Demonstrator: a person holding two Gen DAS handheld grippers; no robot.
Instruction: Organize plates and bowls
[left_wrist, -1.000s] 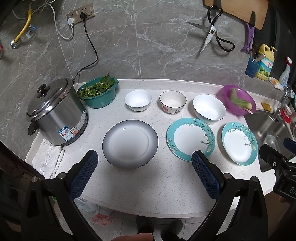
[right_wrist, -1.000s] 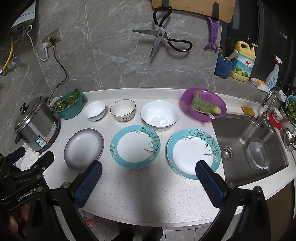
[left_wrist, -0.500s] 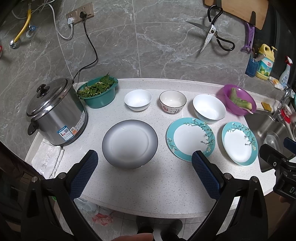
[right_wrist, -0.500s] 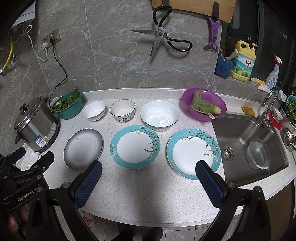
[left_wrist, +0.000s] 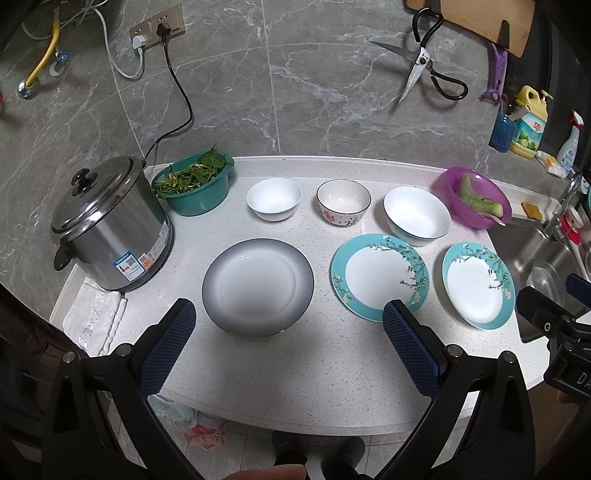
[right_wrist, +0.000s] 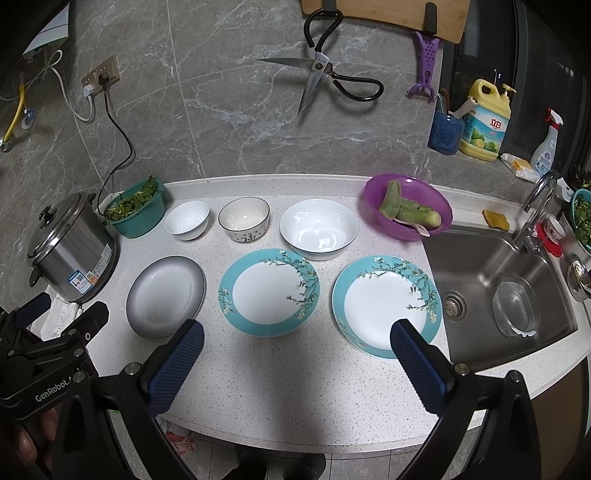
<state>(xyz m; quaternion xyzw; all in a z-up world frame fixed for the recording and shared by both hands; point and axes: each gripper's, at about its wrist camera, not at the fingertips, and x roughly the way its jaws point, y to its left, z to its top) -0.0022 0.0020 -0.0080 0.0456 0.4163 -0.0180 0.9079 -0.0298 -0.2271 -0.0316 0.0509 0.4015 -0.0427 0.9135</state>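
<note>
Nothing has moved since the earlier frames: both grippers hover where they were, dishes unchanged.

Left wrist view: left gripper (left_wrist: 286, 326) spread wide, nothing held, above the front edge of the counter (left_wrist: 295, 380). Grey-rimmed plate (left_wrist: 258, 287) sits between its blue pads. Just right, a teal floral plate (left_wrist: 379, 277), then a second teal floral plate (left_wrist: 478, 285) near the sink (left_wrist: 532, 251). Back row, left to right: small white bowl (left_wrist: 273, 198), patterned bowl (left_wrist: 343, 202), large white bowl (left_wrist: 417, 215). Steel pot (left_wrist: 107, 225) and green basin (left_wrist: 194, 184) of greens at far left; purple bowl (left_wrist: 472, 202) at right.

Right wrist view: right gripper (right_wrist: 295, 350) also wide open, empty, above the counter front. The two teal plates lie ahead of it, side by side, apart. Left gripper body visible at lower left, a hand (right_wrist: 26, 439) under it. Scissors (right_wrist: 325, 79) hang on the wall.
</note>
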